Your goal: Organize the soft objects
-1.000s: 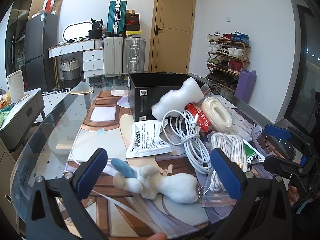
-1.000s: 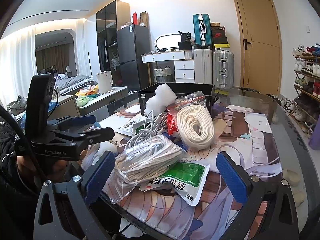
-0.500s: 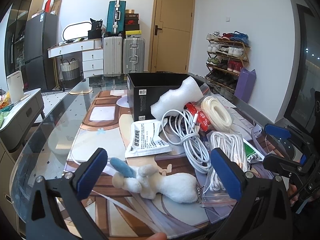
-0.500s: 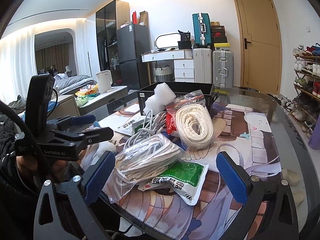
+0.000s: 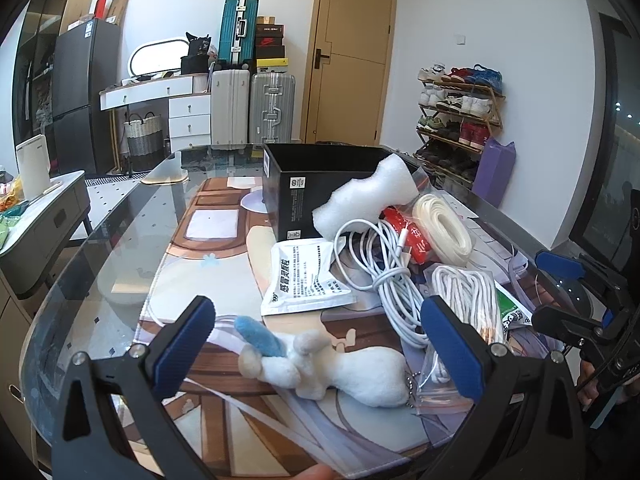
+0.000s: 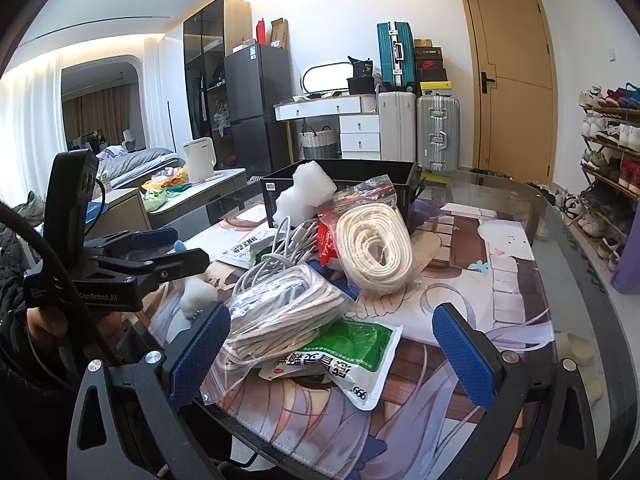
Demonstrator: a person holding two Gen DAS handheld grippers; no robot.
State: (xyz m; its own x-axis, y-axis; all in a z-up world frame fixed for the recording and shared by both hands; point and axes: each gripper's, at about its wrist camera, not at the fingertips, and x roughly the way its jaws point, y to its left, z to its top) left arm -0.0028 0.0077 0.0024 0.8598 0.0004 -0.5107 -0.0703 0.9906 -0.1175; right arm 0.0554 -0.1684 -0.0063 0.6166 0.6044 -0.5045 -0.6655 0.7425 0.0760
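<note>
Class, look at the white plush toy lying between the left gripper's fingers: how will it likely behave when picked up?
The plush toy looks stuffed and fuzzy, so it probably squashes under the fingers and weighs little. Its limp blue ear and limbs would likely dangle. The small chain at its end may swing or snag the bagged rope beside it.

Bare mat (image 5: 208, 264) left; cable (image 5: 384, 264) pile crowds black box (image 5: 296, 184).

Plush toy (image 5: 344, 368) nearest, cables (image 5: 384, 268) behind it, box (image 5: 320, 184) at back
</note>
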